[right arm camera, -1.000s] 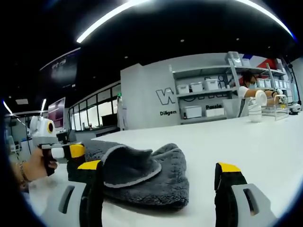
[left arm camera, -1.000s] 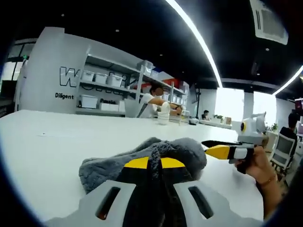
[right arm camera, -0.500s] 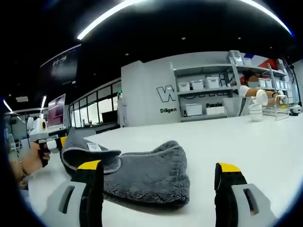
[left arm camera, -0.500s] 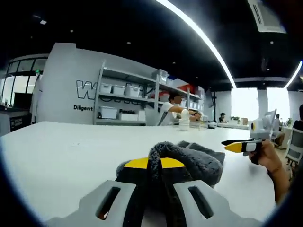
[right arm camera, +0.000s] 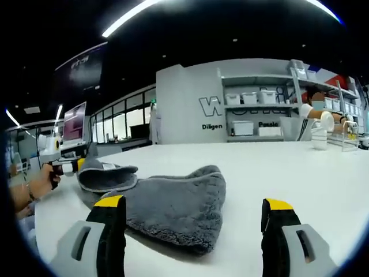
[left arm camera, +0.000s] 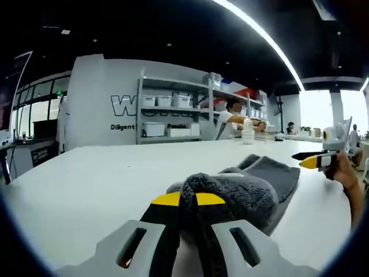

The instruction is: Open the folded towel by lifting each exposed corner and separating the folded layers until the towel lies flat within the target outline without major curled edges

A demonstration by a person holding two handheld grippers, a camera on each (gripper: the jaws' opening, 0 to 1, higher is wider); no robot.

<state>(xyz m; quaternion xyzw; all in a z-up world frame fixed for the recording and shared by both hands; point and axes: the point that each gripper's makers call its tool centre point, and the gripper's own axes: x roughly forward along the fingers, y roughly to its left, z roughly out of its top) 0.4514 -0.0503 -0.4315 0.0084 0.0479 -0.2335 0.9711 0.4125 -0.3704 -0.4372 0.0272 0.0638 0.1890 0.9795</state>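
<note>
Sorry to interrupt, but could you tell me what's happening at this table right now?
A person is unfolding a grey plush towel on a white table with two handheld grippers. The left gripper is shut on one bunched edge of the towel, lifted off the table. The right gripper is open, its fingers apart and holding nothing, at the towel's other side. The towel is partly opened, with one layer folded over near the left gripper.
</note>
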